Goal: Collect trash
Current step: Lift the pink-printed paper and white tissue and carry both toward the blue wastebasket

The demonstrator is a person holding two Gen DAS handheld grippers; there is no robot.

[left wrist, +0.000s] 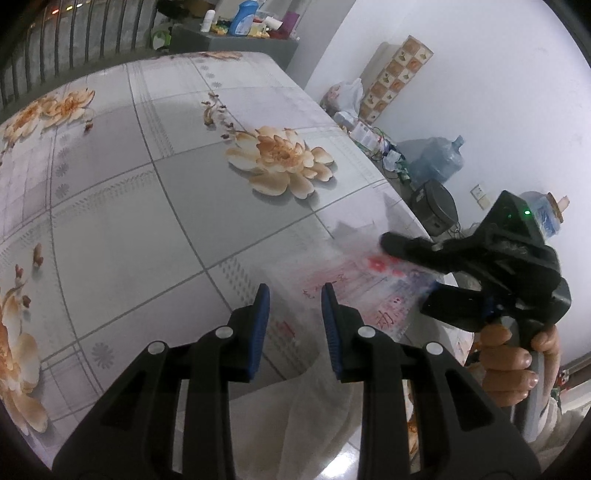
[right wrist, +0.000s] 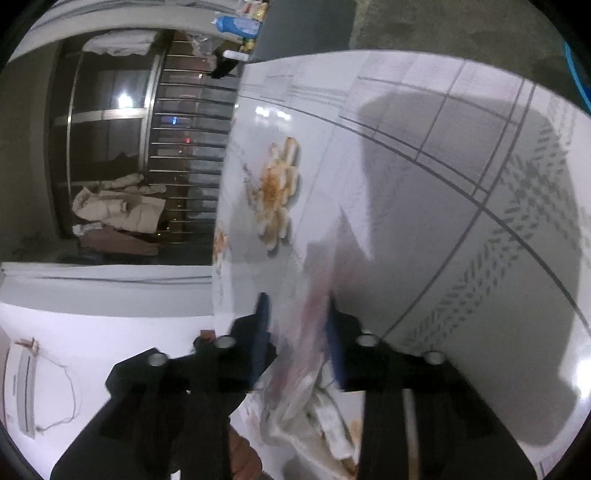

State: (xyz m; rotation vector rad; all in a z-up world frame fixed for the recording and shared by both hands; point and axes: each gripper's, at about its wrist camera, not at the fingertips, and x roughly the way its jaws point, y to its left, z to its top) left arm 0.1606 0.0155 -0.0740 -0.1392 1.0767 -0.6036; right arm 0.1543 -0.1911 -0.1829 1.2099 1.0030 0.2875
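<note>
A thin see-through plastic bag [left wrist: 354,280] with red print lies at the near right edge of the flower-pattern table [left wrist: 147,184] and hangs over it. My left gripper [left wrist: 293,295] hovers just above the bag's left part; its blue pads stand apart and do not press on anything. My right gripper [left wrist: 404,275], held by a hand [left wrist: 506,365], reaches in from the right with the film between its fingers. In the right wrist view the blurred bag [right wrist: 314,398] runs through the gap of the right gripper [right wrist: 297,317], whose pads stand apart.
Past the table's right edge stand a blue water jug [left wrist: 439,158], a round grey appliance [left wrist: 436,210] and bags of clutter on the floor. A blue bottle [left wrist: 242,18] sits on a grey cabinet at the back. Window bars [right wrist: 184,147] run behind the tabletop [right wrist: 443,221].
</note>
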